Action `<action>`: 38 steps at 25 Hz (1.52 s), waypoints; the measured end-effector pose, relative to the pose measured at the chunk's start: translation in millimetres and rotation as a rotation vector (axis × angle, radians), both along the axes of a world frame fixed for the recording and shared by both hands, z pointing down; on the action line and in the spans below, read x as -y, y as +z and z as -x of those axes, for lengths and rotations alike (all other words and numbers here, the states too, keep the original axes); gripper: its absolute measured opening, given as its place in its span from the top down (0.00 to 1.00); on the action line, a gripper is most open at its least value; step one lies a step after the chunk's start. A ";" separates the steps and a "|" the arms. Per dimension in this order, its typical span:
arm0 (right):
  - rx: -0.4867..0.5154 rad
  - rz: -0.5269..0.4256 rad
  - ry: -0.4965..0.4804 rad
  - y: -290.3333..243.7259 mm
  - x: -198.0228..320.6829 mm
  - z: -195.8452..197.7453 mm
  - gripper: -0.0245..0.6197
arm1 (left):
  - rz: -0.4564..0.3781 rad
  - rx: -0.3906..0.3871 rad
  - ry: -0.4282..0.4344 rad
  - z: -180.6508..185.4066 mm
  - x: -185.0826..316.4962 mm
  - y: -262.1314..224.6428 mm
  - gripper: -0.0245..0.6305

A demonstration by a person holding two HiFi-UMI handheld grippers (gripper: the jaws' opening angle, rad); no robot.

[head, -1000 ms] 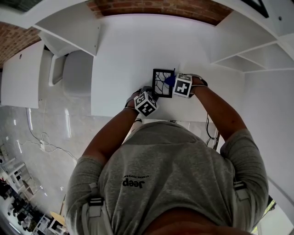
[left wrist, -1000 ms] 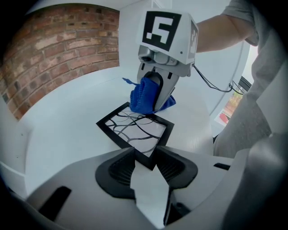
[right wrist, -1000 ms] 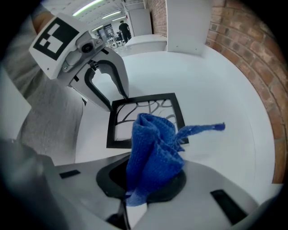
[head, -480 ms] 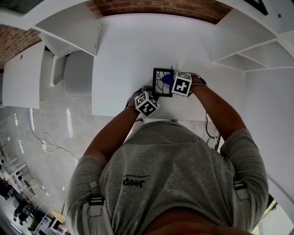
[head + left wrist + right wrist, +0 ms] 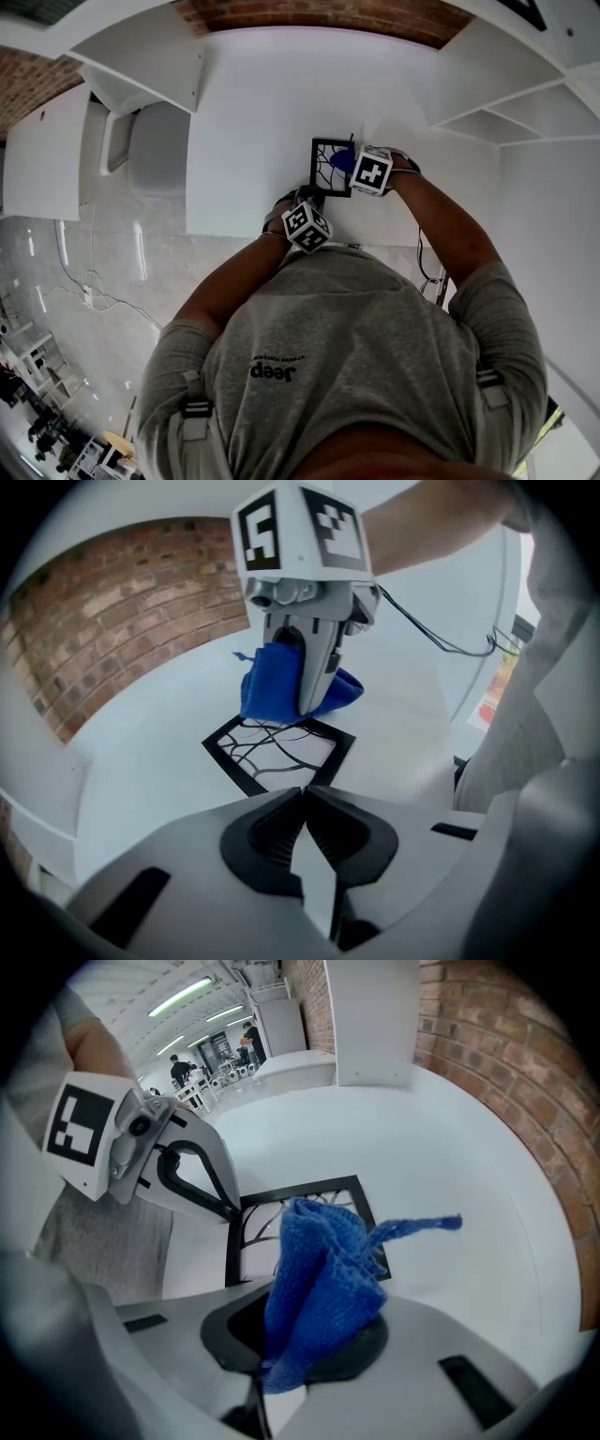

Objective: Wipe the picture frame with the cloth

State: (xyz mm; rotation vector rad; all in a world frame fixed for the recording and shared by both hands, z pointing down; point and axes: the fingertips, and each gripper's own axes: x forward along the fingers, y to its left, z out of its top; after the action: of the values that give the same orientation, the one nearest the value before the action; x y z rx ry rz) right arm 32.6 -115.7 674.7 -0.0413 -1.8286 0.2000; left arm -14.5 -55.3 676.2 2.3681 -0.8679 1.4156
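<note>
The black picture frame (image 5: pixel 325 169) with a branch pattern lies flat on the white table (image 5: pixel 253 122). My right gripper (image 5: pixel 357 167) is shut on the bunched blue cloth (image 5: pixel 323 1274) and holds it over the frame's (image 5: pixel 292 1191) far right part. The cloth (image 5: pixel 272 682) hangs from its fingers just above the glass (image 5: pixel 281 750). My left gripper (image 5: pixel 302 795) has just been closing and is now shut with nothing between its jaws. Its tips sit at the frame's near corner, and I cannot tell whether they touch it. Seen from the right gripper view, the left gripper (image 5: pixel 228 1209) stands at the frame's left edge.
A brick wall (image 5: pixel 319 14) runs behind the table. White shelves (image 5: pixel 506 103) stand to the right and a white cabinet (image 5: pixel 141 66) to the left. The table's front edge (image 5: pixel 234 236) is close to the person's body. A thin cable (image 5: pixel 441 639) hangs beyond the table's right side.
The left gripper has drawn back a little toward the person and its jaws have closed. The right gripper with the cloth has shifted slightly left over the frame.
</note>
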 end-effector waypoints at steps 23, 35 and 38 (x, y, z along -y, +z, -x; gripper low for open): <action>0.057 0.026 -0.156 -2.1 -21.5 84.2 0.87 | 0.073 -0.110 -0.048 0.0 2.2 -2.9 0.92; -0.059 0.023 -0.089 -2.8 -22.3 -3.2 0.87 | 0.086 -0.116 -0.047 1.2 1.9 -1.9 0.92; -0.027 0.033 -0.075 -3.1 -24.7 -3.0 0.87 | 0.090 -0.112 -0.044 1.2 1.8 -2.7 0.92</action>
State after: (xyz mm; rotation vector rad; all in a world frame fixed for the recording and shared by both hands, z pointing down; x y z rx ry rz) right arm 35.6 -91.0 671.5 -0.1291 -1.7932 0.1773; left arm -15.7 -57.1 673.5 2.3217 -0.8042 1.2653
